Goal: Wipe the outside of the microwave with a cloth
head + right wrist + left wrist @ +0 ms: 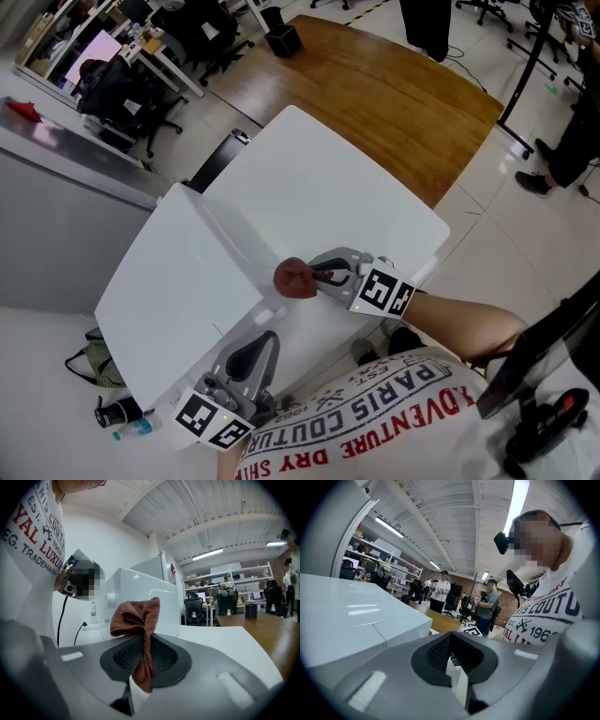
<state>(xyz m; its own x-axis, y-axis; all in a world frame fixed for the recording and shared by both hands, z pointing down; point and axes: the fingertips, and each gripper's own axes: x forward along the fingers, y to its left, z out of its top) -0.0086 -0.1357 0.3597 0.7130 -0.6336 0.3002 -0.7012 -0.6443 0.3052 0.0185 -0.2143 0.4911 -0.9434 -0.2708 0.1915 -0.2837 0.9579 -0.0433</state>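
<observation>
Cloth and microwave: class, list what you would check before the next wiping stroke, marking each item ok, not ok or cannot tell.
1. Cloth clamped in the right gripper: ok.
2. Cloth positioned over the microwave top: ok.
3. Cloth pressed against the surface: cannot tell.
4. Cloth spread out for wiping: not ok, it is bunched.
5. Left gripper shut, empty and apart from the cloth: ok.

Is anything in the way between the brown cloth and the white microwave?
Nothing visible is. The brown terry cloth, pinched in the right gripper, is right beside the white boxy microwave, with no object between them.
</observation>
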